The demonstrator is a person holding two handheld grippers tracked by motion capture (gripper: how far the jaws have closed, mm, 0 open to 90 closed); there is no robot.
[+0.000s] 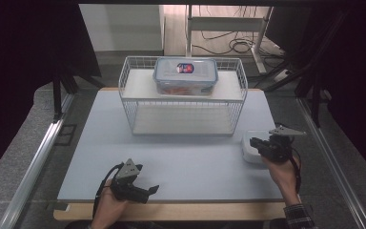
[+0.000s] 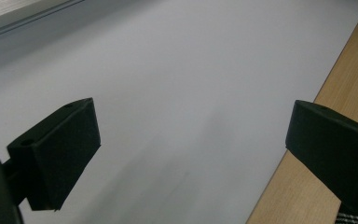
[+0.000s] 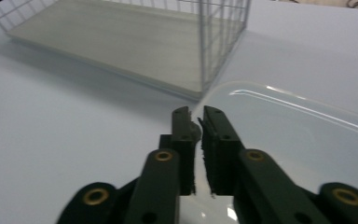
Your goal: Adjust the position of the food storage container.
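A clear shallow plastic container (image 1: 249, 153) lies on the table at the right, in front of the wire rack's right corner. My right gripper (image 1: 253, 141) reaches over it from the right. In the right gripper view the container (image 3: 298, 140) spreads out to the right, and my right gripper (image 3: 195, 112) is shut on its near rim, with a small bit of the edge pinched between the jaws. My left gripper (image 1: 147, 180) hovers low near the table's front edge, left of centre. Seen in its own view, the left gripper (image 2: 191, 149) is open wide over bare mat.
A white wire rack (image 1: 133, 102) with two shelves stands at the back centre of the pale mat (image 1: 190, 162). A clear lidded food box with blue clips (image 1: 186, 75) sits on its top shelf. The rack's lower shelf (image 3: 121, 42) is bare. A wooden table edge (image 2: 340, 84) borders the mat.
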